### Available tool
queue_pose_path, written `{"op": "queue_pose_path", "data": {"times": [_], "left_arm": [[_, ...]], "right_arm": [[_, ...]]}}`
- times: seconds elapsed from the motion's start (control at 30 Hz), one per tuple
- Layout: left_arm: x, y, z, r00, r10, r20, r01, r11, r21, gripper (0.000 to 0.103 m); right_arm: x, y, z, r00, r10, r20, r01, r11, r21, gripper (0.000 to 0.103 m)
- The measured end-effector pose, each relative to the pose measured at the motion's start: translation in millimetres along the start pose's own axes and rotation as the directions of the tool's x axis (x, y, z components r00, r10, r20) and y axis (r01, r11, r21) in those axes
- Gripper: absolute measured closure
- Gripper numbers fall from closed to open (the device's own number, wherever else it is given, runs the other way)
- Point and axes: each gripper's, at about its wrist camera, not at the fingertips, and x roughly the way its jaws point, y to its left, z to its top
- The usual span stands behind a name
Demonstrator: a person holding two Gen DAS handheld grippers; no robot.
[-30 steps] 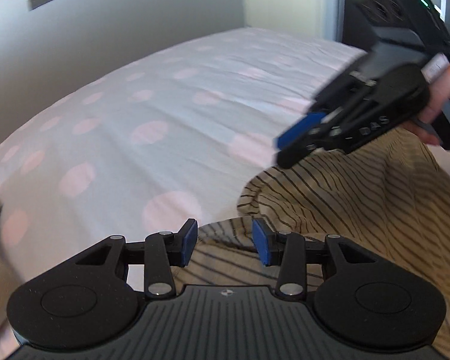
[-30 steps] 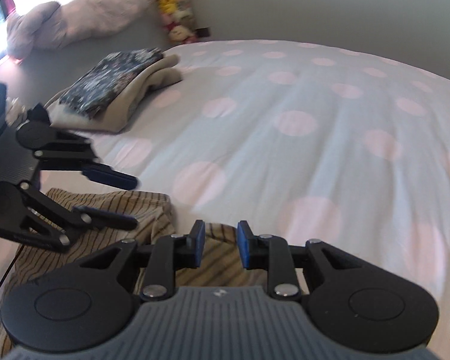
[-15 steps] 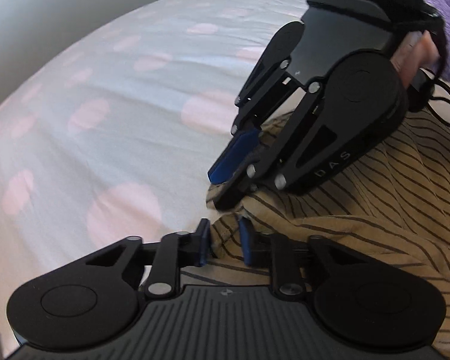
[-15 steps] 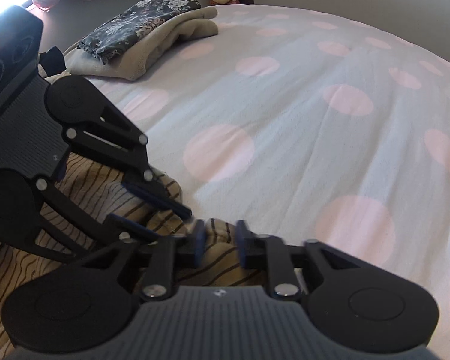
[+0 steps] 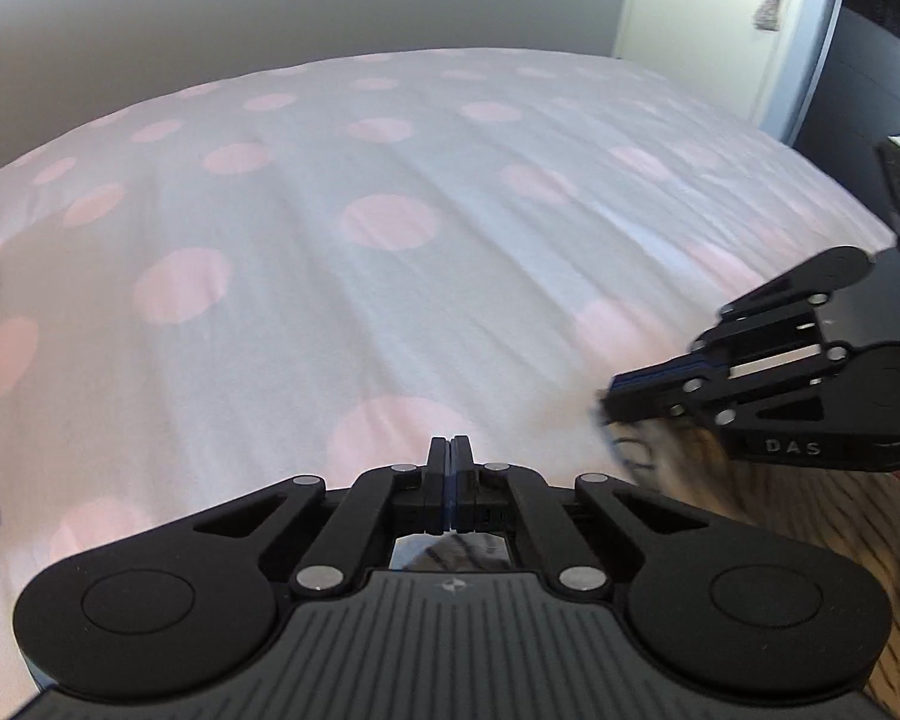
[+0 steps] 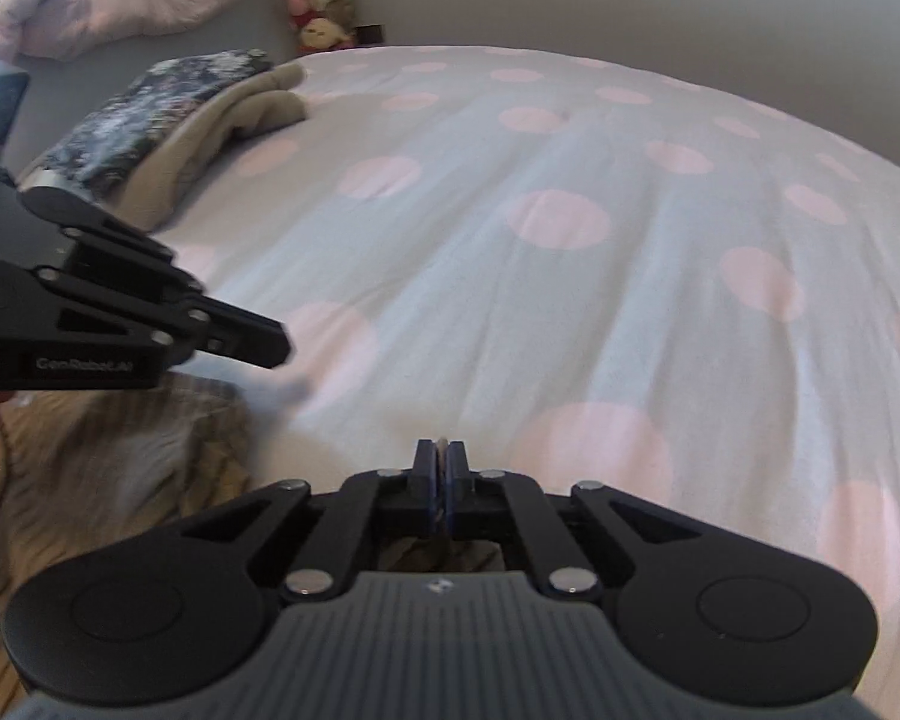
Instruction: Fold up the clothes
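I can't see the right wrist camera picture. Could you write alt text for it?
The right gripper, fingers closed on a bit of tan fabric, points across a bed sheet with pink dots. At left, the left gripper hangs over a blurred tan striped garment. A pile of folded clothes lies farther back, left.

Bed [image 6: 570, 300] w/ dotted sheet: striped garment [image 6: 60, 450], folded stack [image 6: 168, 114] on it.

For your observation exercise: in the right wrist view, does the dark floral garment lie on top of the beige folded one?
Yes: the floral garment rests atop the beige garment.
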Motion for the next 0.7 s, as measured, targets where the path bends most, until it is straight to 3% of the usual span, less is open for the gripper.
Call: {"op": "queue_pose_path", "data": {"times": [0.1,0.2,0.4,0.57,0.63,0.67,0.7], "left_arm": [[-6,1,-2,0.995,-0.096,0.011,0.096,0.995,-0.014,0.099],[-11,-11,5,0.990,-0.141,-0.012,0.141,0.988,0.068,0.074],[-15,-39,3,0.984,-0.151,-0.097,0.167,0.965,0.201,0.071],[-7,-47,-4,0.976,-0.153,-0.157,0.181,0.966,0.186,0.072],[-3,-49,-7,0.968,-0.162,-0.189,0.195,0.965,0.173,0.085],[0,-49,-8,0.966,-0.165,-0.201,0.200,0.966,0.166,0.102],[1,-49,-8,0.968,-0.159,-0.193,0.190,0.969,0.157,0.103]], "right_arm": [[-1,-10,-2,1.000,0.015,0.023,-0.016,0.997,0.073,0.087],[-9,-14,-3,0.999,0.030,0.038,-0.034,0.995,0.097,0.085],[-40,-14,-12,0.996,0.034,0.078,-0.043,0.992,0.115,0.080],[-67,-14,-32,0.994,0.048,0.097,-0.060,0.990,0.128,0.075],[-72,-16,-43,0.995,0.055,0.079,-0.064,0.990,0.126,0.074],[-73,-17,-48,0.996,0.049,0.069,-0.057,0.992,0.116,0.073],[-73,-17,-54,0.997,0.043,0.059,-0.049,0.993,0.107,0.073]]}}
